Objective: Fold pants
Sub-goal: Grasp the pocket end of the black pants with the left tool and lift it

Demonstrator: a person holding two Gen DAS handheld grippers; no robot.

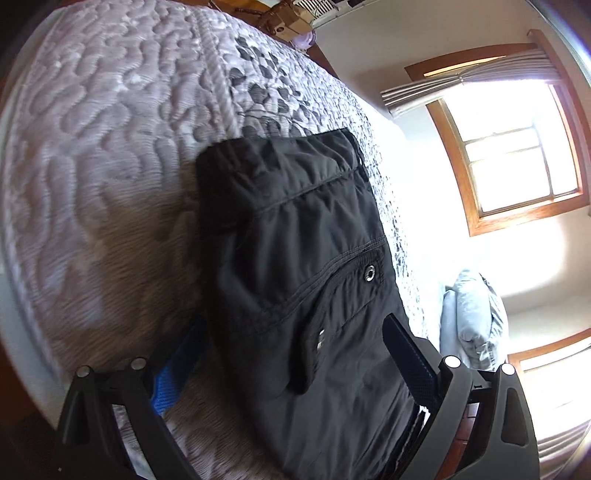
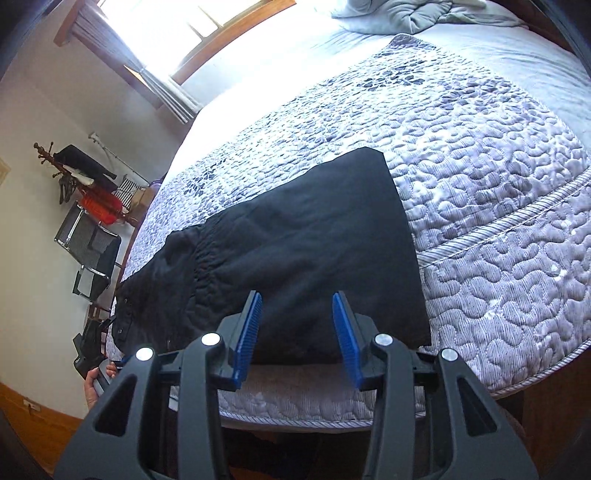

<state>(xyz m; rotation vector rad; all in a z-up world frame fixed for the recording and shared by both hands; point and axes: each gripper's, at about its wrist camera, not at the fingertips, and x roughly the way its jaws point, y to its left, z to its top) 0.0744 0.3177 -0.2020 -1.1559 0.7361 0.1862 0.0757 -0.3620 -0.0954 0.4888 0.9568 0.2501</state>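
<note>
Black pants (image 1: pixel 295 229) lie folded on the quilted bed, waistband at the far end and a snap pocket near the middle. My left gripper (image 1: pixel 291 325) stands wide open astride the near part of the pants. Its blue left pad (image 1: pixel 173 373) is partly hidden behind the cloth edge, and its right pad (image 1: pixel 410 354) sits over the cloth. In the right wrist view the pants (image 2: pixel 295 236) stretch across the bed's near edge. My right gripper (image 2: pixel 297 295) hovers just above them, open, with nothing between its blue pads.
The grey quilt (image 2: pixel 480 206) covers the bed, with a bundled blue-grey blanket (image 2: pixel 406 14) at its far end. A hand (image 2: pixel 94 384) holds the left gripper at the bed's left corner. A coat rack (image 2: pixel 85 177) and a chair (image 2: pixel 88 251) stand by the wall under the window (image 1: pixel 517 155).
</note>
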